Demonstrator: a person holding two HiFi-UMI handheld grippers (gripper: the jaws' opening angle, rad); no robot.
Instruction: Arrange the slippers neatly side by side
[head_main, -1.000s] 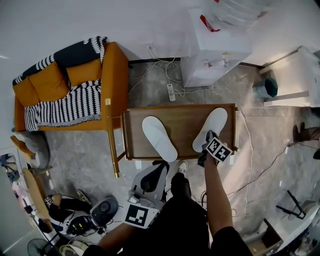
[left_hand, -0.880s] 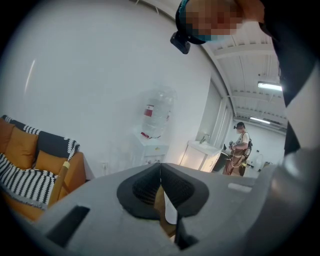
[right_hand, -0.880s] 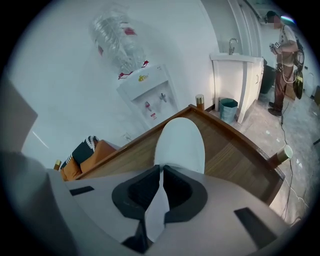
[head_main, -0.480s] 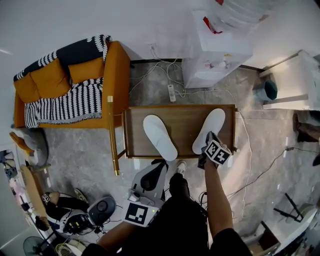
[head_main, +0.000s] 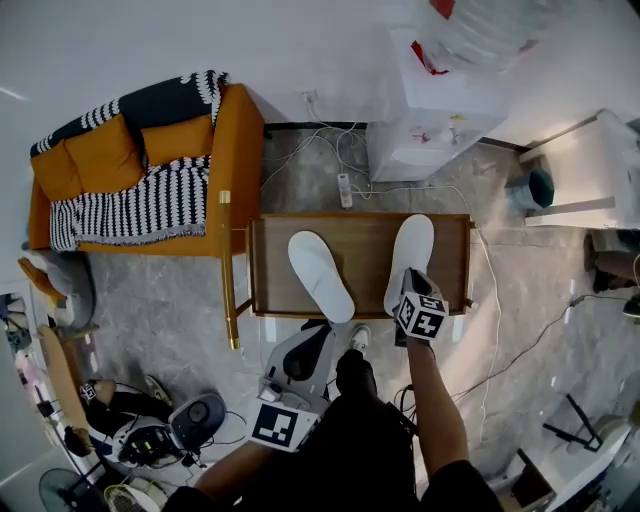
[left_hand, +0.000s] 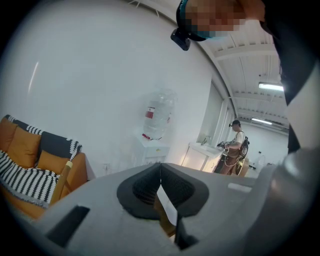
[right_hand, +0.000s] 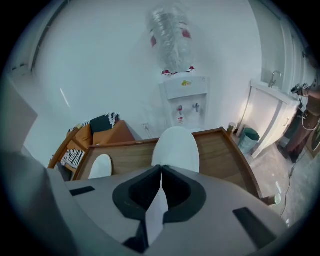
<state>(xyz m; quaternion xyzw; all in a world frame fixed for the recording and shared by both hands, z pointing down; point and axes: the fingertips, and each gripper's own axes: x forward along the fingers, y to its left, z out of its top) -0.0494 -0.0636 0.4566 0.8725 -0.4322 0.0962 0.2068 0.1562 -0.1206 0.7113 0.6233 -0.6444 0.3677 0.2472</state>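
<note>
Slippers, 2 of them and both white, lie on the wooden surface (head_main: 365, 250). The right slipper (head_main: 410, 245) runs nearly straight, toe toward the far rim. The left slipper (head_main: 320, 275) lies at a slant, with its toe leaning away from its partner and a strip of bare wood between them.

In the head view the right gripper (head_main: 406, 288) sits at the near end of the right slipper, at its heel. In the right gripper view its fingers (right_hand: 175, 192) are pressed together on a thin white edge of that slipper, whose broad white body (right_hand: 175, 147) stretches ahead of them.

The left gripper (head_main: 323, 330) hangs low by the person's legs, off the surface and touching neither slipper. In the left gripper view its fingers (left_hand: 145, 187) are closed with nothing held, aimed up at a white wall.
</note>
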